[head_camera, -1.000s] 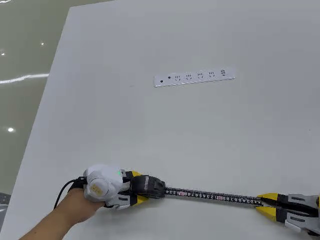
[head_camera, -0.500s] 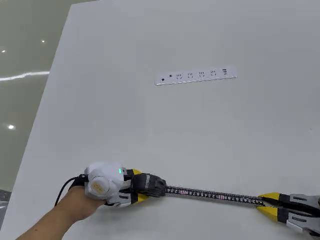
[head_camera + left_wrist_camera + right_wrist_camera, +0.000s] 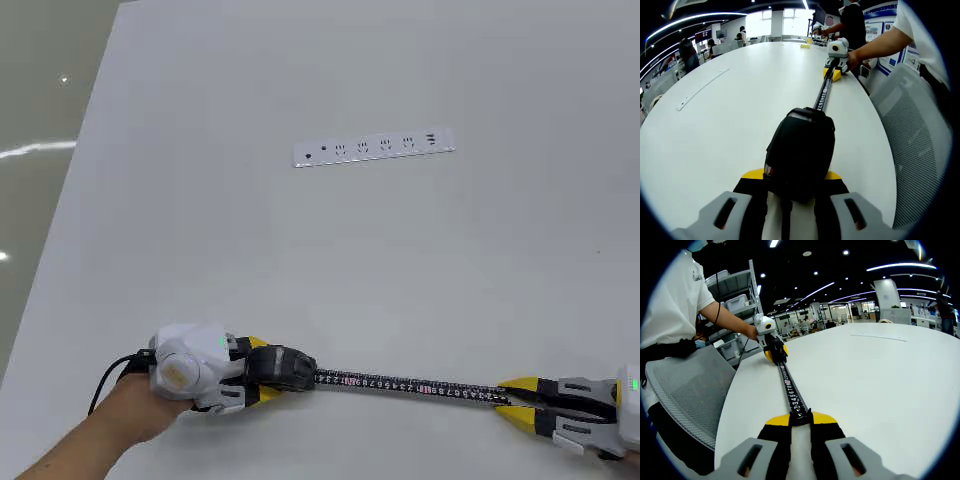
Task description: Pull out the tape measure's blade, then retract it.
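A black tape measure case [image 3: 283, 368] [image 3: 800, 152] lies on the white table near its front edge, and my left gripper [image 3: 262, 370] [image 3: 792, 175] is shut on it. Its dark numbered blade [image 3: 410, 385] [image 3: 789, 390] [image 3: 824, 92] is drawn out to the right, flat just above the table. My right gripper [image 3: 510, 405] [image 3: 800, 419] is shut on the blade's end. In the right gripper view the left gripper [image 3: 771, 347] and the case sit at the far end of the blade. In the left gripper view the right gripper [image 3: 834, 67] holds the far end.
A white power strip [image 3: 373, 148] [image 3: 702, 89] [image 3: 881, 337] lies flat toward the middle of the table [image 3: 300, 250]. The table's left edge borders a shiny floor. A grey mesh chair [image 3: 915, 130] [image 3: 685, 390] stands by the table's near edge. Other people and shelves are far off.
The blade is drawn out a little longer than a second ago, with the right gripper further from the case. The head view has shifted, moving the power strip left and up.
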